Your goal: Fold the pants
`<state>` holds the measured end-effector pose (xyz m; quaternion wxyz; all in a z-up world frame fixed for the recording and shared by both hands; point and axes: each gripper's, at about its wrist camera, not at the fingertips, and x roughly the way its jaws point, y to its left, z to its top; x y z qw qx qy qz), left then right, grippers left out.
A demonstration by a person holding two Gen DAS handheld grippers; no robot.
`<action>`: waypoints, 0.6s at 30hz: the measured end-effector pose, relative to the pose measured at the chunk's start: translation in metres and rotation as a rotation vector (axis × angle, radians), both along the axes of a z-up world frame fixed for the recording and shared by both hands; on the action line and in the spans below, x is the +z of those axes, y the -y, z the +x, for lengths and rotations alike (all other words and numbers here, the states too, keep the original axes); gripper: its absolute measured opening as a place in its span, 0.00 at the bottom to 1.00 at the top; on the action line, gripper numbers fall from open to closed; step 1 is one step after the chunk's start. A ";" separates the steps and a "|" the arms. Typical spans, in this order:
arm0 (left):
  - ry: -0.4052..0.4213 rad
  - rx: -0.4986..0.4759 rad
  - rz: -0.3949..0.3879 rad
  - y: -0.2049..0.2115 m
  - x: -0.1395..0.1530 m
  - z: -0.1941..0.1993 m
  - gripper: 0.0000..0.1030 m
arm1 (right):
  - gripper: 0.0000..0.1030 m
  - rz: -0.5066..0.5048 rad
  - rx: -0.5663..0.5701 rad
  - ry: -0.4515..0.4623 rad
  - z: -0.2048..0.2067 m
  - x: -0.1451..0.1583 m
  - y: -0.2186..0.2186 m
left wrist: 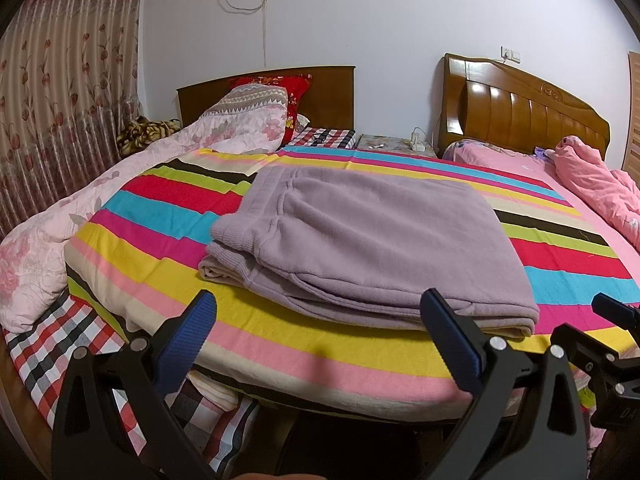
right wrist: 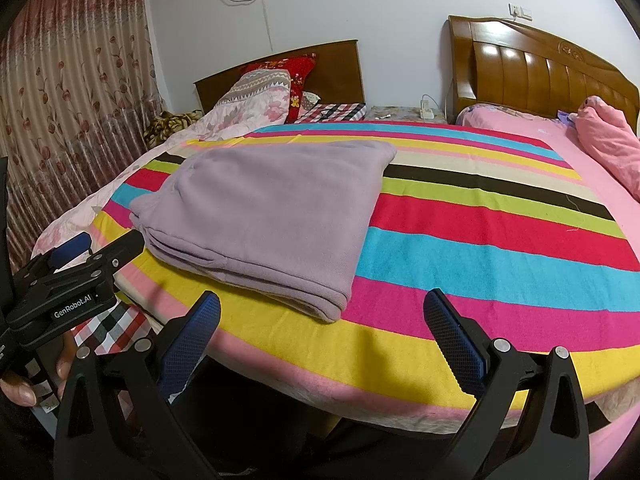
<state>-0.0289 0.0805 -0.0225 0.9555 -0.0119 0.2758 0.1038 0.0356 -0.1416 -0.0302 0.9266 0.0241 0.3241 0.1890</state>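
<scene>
Left gripper (left wrist: 320,344): my left tongs sit at the bottom of the left wrist frame, jaws spread wide, nothing between them; the blue pads (left wrist: 452,344) hang over the near edge of the bed, and whether the right-hand pad touches the cloth I cannot tell.
Right gripper (right wrist: 320,340): bottom of the right wrist frame, jaws equally wide apart, empty, over the striped blanket's near edge and clear of the cloth.
Pants (left wrist: 360,240): lilac fleece, folded into a flat stacked rectangle, centre of the left wrist frame, lying on the blanket; ribbed waistband toward the left.
Striped blanket (right wrist: 480,240): multicolour bands, spread over the bed, under the pants.
Hand (right wrist: 24,384): lower left of the right wrist frame, fingers around the other gripper's handle.
Headboard (right wrist: 540,64): wooden, upper right.
Curtain (left wrist: 60,100): floral, upper left.
</scene>
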 end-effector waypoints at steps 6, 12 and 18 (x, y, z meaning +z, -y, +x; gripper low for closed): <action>0.000 0.001 0.000 0.000 -0.001 -0.001 0.99 | 0.96 0.001 0.000 -0.001 0.000 0.000 0.000; -0.001 0.001 0.000 0.000 0.000 -0.001 0.99 | 0.96 0.001 0.000 -0.002 0.000 0.000 0.000; -0.001 -0.001 0.000 0.000 0.000 0.000 0.99 | 0.96 0.001 0.001 -0.002 0.000 0.000 0.001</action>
